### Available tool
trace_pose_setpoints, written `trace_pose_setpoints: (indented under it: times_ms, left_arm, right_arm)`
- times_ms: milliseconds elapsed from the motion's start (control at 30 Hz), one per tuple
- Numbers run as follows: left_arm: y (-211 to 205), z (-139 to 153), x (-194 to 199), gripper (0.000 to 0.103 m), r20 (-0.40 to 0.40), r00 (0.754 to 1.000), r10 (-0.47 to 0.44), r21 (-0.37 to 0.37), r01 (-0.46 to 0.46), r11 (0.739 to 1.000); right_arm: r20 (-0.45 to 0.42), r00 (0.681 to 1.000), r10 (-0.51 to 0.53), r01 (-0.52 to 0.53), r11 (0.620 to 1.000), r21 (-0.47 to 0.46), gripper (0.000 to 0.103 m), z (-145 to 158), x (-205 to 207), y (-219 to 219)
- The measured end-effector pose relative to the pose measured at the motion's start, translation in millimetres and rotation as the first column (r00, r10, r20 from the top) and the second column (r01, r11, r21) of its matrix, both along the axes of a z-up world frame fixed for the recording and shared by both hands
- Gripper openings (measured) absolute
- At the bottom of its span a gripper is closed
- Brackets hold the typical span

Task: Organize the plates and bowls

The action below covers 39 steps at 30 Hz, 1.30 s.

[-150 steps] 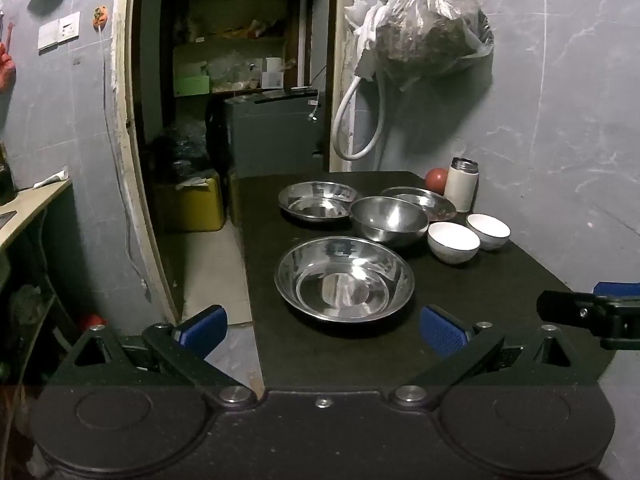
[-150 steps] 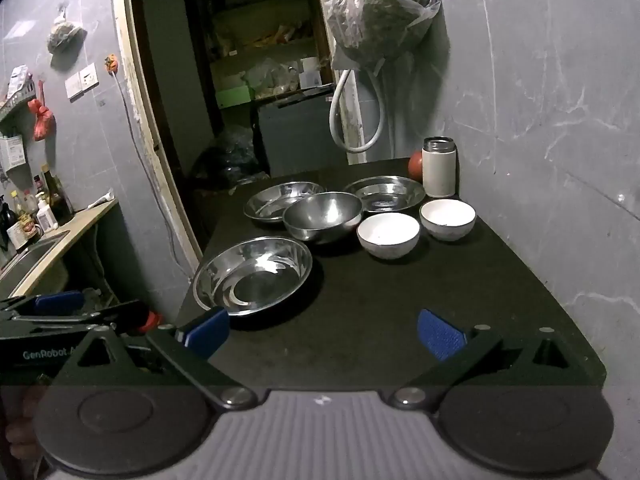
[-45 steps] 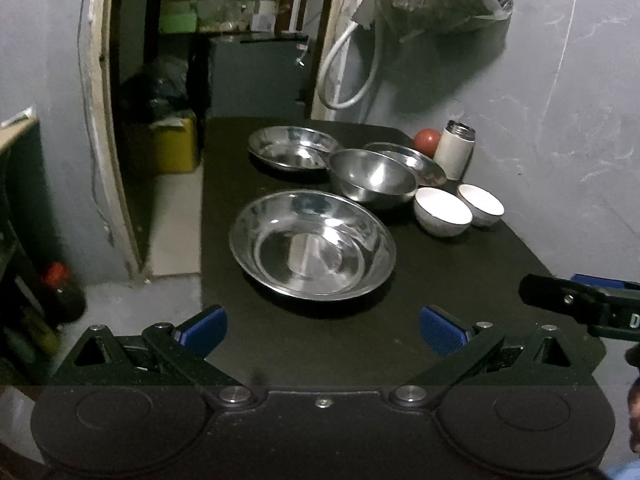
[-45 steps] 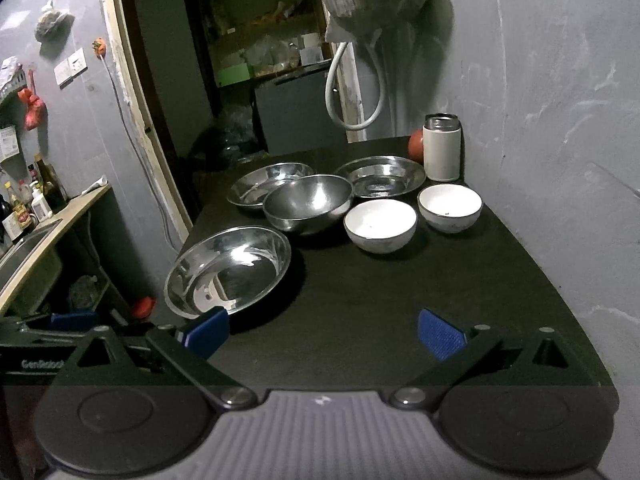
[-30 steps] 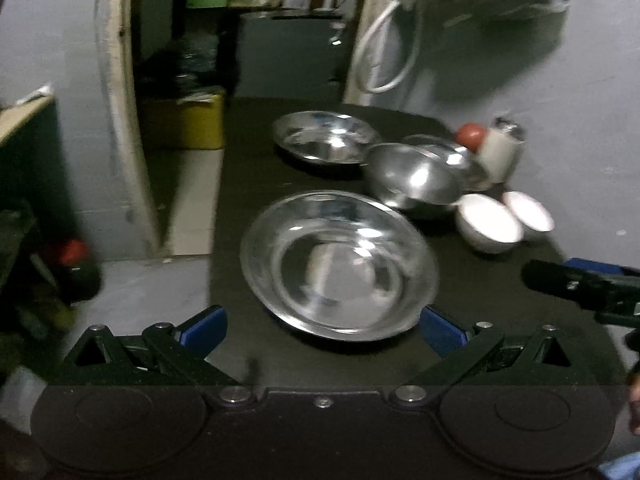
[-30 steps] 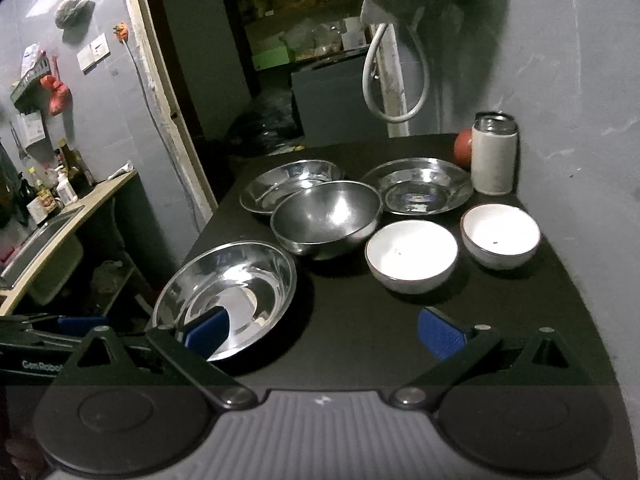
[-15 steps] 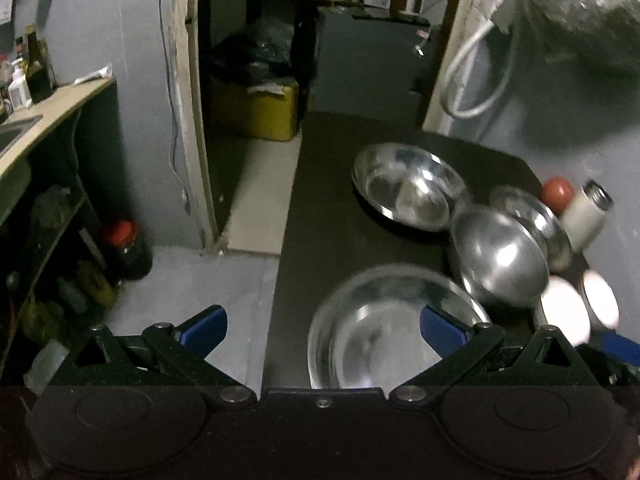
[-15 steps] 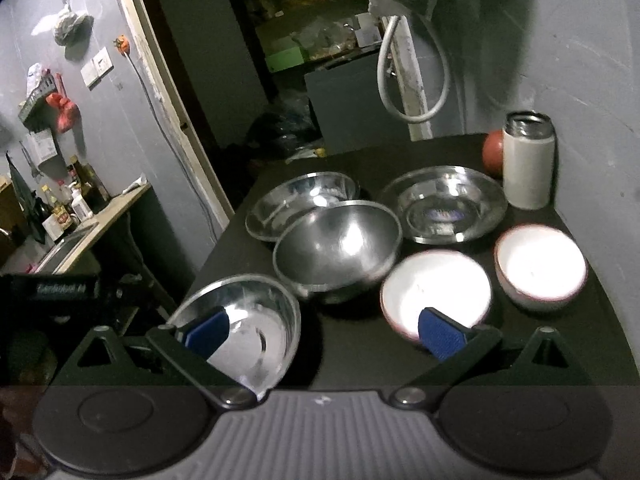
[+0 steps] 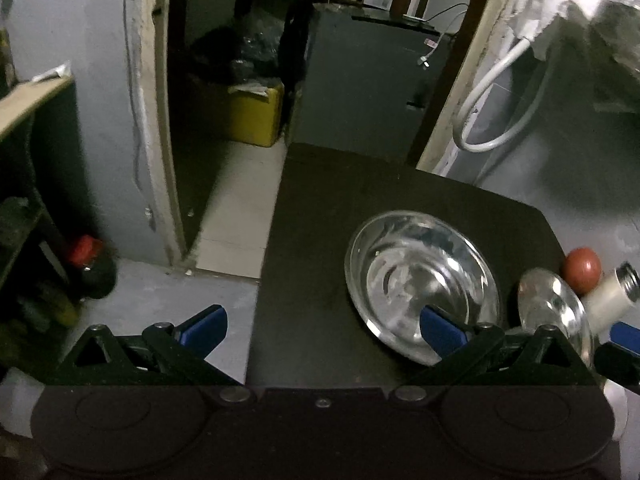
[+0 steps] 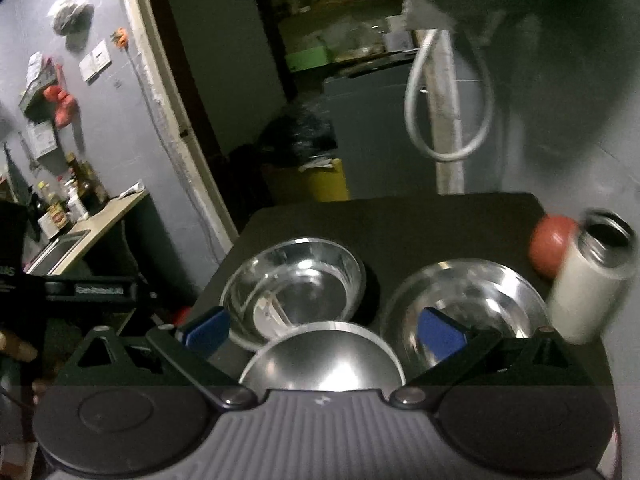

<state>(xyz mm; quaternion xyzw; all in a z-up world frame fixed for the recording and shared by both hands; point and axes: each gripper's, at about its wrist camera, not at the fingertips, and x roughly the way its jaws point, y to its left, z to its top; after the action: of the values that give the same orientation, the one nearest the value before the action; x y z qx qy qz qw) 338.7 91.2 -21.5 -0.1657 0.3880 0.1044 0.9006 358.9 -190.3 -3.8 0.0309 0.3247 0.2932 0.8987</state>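
Now both grippers, jaws wide and empty, have advanced over the far shallow steel plates (image 10: 294,284), nothing grasped yet.

- The steel plate (image 9: 420,280) and the smaller steel plate (image 10: 472,300) beside it are polished metal, mirror-bright.
- The deep steel bowl (image 10: 324,356) has a duller, brushed sheen (still metal).
- The table (image 9: 320,240) top is matt black, faintly grainy.
- The flask (image 10: 588,284) has a smooth white body and a bare metal neck.
- The gripper fingertips (image 10: 204,328) wear blue pads on matt black plastic.
- The wall (image 10: 580,140) looks like grey plaster, rough.
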Motion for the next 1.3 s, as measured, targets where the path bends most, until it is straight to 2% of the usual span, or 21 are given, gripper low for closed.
trace_pose_setpoints:
  times_ms: [100,267,500,600,667,800,867,1000,1067,1300]
  left_arm:
    - [5.2,-9.9,19.1,0.102,-0.009,1.000,-0.011,-0.030,0.010,0.999]
    - [6.9,-26.7,32.2,0.091,-0.019,0.999,-0.037,-0.079,0.036,0.996]
    - [10.8,-37.5,35.5,0.076,-0.005,0.999,-0.044,-0.136,0.043,0.990]
    - [10.8,-40.2,37.5,0.066,-0.005,0.999,-0.042,-0.152,0.041,0.988]
    - [10.1,-41.9,39.7,0.050,-0.005,0.999,-0.043,-0.167,0.042,0.985]
    - [7.9,-44.2,42.0,0.038,-0.001,0.999,-0.047,-0.202,0.046,0.978]
    - [6.4,-44.5,43.2,0.030,0.003,0.999,-0.052,-0.211,0.052,0.976]
    - [4.8,-45.5,46.8,0.025,-0.005,0.999,-0.052,-0.207,0.049,0.977]
    - [5.5,-47.2,49.5,0.016,-0.015,0.999,-0.049,-0.212,0.045,0.976]
    - [9.0,-51.0,52.9,0.013,-0.032,0.998,-0.048,-0.222,0.040,0.974]
  right_arm:
    - [-0.043,0.999,0.013,-0.014,1.000,-0.023,0.102,-6.5,30.3,12.6]
    - [-0.063,0.997,0.051,-0.055,0.996,-0.074,0.092,-16.4,64.9,35.8]
    - [-0.115,0.993,0.029,-0.041,0.994,-0.102,0.083,-31.6,97.1,52.1]
    - [-0.135,0.991,0.027,-0.042,0.993,-0.112,0.082,-37.2,102.8,56.9]
    - [-0.144,0.989,0.029,-0.047,0.991,-0.125,0.079,-40.6,105.8,61.4]
    - [-0.160,0.987,0.028,-0.052,0.988,-0.148,0.074,-46.9,110.9,68.0]
    - [-0.169,0.985,0.023,-0.049,0.987,-0.155,0.070,-49.3,113.3,70.1]
    - [-0.188,0.982,0.012,-0.044,0.984,-0.171,0.061,-53.7,117.8,72.4]
    - [-0.189,0.982,0.007,-0.042,0.983,-0.179,0.052,-55.0,119.0,73.5]
    - [-0.216,0.976,-0.035,-0.014,0.975,-0.221,0.027,-61.7,124.2,75.7]
